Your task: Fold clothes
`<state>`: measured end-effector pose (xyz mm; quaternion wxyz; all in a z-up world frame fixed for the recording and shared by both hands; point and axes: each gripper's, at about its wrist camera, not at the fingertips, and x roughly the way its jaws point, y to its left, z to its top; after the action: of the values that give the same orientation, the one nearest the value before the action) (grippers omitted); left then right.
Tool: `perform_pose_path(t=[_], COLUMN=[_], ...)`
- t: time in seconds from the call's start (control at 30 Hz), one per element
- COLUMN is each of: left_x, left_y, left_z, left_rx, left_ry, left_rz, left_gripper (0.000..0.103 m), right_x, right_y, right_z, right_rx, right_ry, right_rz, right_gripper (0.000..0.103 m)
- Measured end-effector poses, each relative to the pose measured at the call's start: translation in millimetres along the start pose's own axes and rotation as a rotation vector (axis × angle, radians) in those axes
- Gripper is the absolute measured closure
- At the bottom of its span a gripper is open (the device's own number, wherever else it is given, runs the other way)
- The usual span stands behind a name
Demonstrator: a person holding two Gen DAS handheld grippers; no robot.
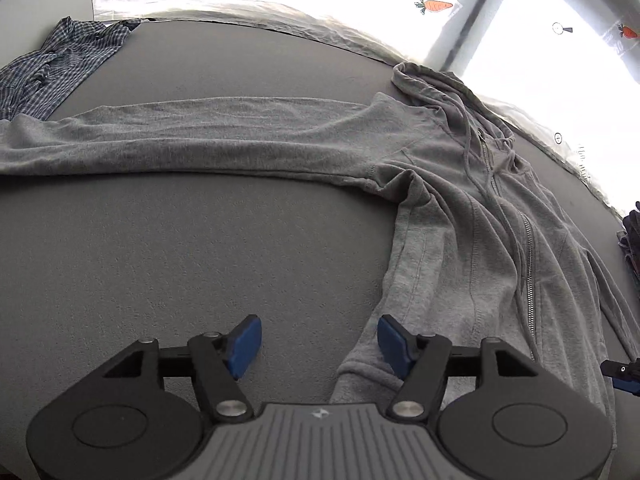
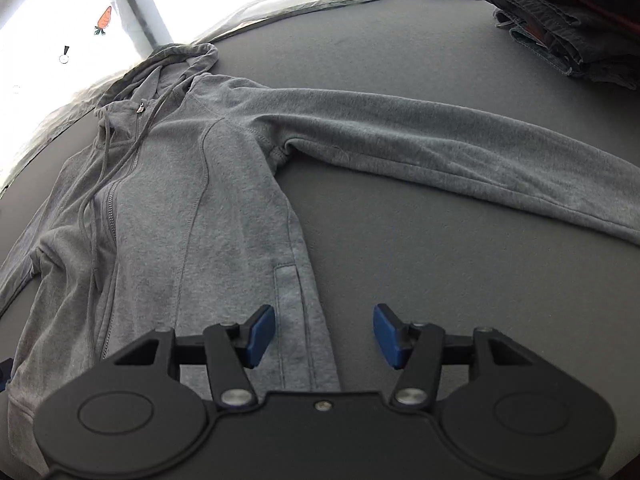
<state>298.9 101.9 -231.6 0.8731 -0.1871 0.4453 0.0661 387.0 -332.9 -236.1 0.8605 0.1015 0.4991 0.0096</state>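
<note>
1. Grey zip-up cotton hoodie lies flat on the dark grey desk, sleeves spread.
2. Left tongs wide, empty, at the hem.
3. Right tongs wide, empty, over the hem edge.

Hoodie flat on table, ahead of both grippers. Left gripper: hem edge between fingers, sleeve ahead-left, checked shirt beyond. Right gripper: hem edge between fingers, other sleeve ahead-right, clothes stack beyond.
</note>
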Motion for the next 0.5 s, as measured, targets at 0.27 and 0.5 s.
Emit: perform_pose_path(t=[0.27, 0.5], left_x=[-17.5, -26.2], left_y=[5.7, -13.6], left_z=[-25.0, -38.0], left_rx=[-0.052, -0.045], left_ry=[0.030, 0.017], left_rz=[-0.095, 0.014], left_gripper=[0.035, 0.101], right_x=[-13.2, -21.3], right_y=[-11.3, -15.3], right_z=[-20.6, -32.4], right_rx=[-0.045, -0.057], right_ry=[0.003, 0.010], right_rz=[0.062, 0.105], right_gripper=[0.047, 0.058])
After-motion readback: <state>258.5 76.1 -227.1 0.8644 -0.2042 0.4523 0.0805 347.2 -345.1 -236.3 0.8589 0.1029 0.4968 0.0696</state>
